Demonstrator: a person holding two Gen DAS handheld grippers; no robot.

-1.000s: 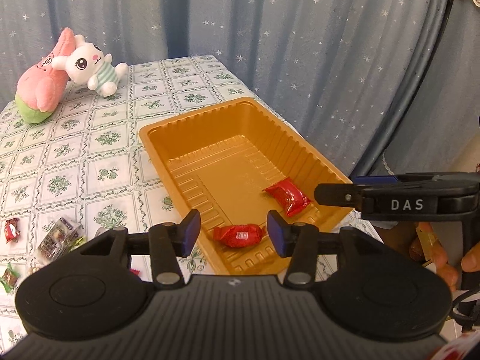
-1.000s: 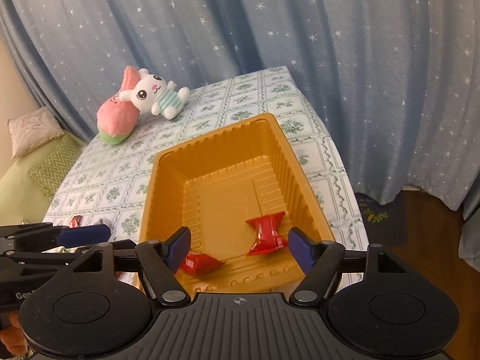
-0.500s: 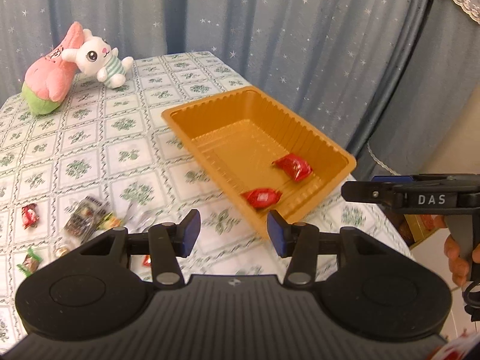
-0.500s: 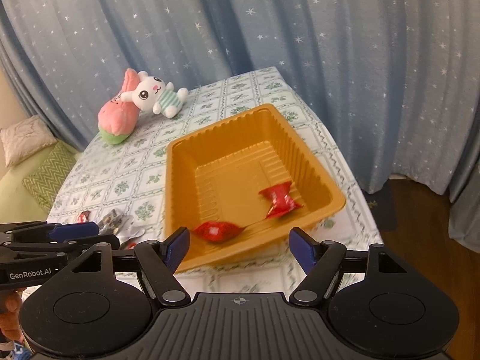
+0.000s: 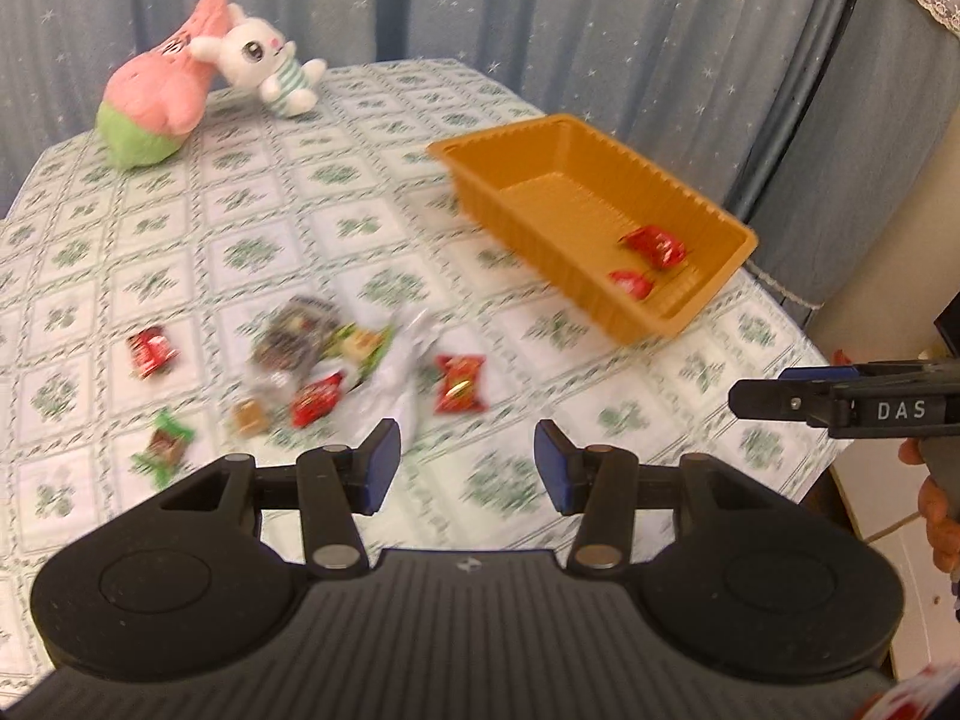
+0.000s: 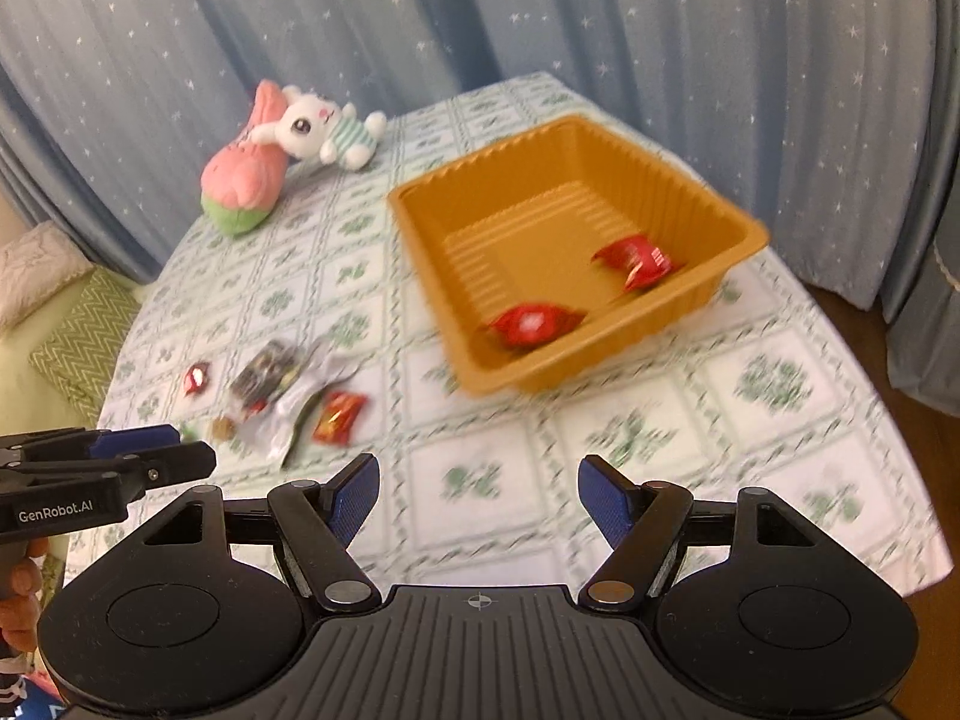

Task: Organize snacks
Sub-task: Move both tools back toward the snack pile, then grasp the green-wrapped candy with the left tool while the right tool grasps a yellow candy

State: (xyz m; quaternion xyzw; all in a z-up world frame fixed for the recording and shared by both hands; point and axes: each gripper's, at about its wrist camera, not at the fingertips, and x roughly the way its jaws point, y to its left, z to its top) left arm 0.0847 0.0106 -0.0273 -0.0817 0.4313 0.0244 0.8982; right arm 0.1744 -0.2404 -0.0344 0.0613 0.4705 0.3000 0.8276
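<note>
Bench (image 5: 252,252), free room: wide bare cloth in the frame centre of the left wrist view, between the plush toys and the snack scatter; a further bare strip at lower centre, directly ahead of the left gripper (image 5: 462,456), jaws apart, nothing between them.

Obstacles:
- Orange tray (image 5: 729,264), right of centre, raised walls; two red wrapped sweets (image 5: 654,246) in its near corner, the remaining floor bare.
- Snack scatter (image 5: 312,354), left of centre, pieces close together, one red packet (image 5: 459,384) lying apart toward the tray.
- Plush toys (image 5: 180,90), upper left, leaning together.
- Right gripper (image 6: 477,495), jaws apart, over bare cloth at lower centre of its own view.
- Curtain (image 5: 600,18) closing the far edge.
</note>
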